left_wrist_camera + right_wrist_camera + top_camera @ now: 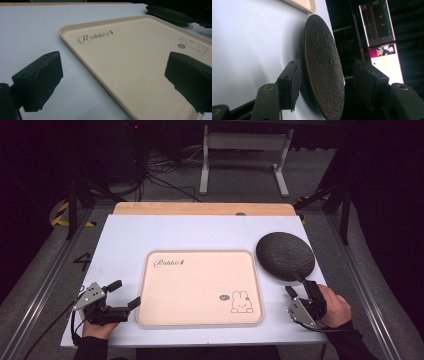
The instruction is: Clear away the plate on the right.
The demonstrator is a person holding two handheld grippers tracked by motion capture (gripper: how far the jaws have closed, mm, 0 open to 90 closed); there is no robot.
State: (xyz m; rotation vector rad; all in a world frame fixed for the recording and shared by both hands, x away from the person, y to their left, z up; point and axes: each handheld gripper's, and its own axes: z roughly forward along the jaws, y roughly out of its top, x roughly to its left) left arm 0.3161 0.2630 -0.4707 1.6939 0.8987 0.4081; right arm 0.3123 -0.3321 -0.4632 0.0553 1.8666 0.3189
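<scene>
We have the right gripper (295, 292) at the near rim of the dark plate (285, 256), its jaws half open, astride the rim, not yet pinching. Next we must close squarely before lifting. Left of the plate, the left gripper (126, 294) waits wide open and empty beside the tray (200, 287).

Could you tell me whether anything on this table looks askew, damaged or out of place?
Nothing looks spilled or damaged. The dark plate sits at the table's right edge, its rim slightly overhanging, with the right gripper straddling its near rim. The cream tray lies square.
</scene>
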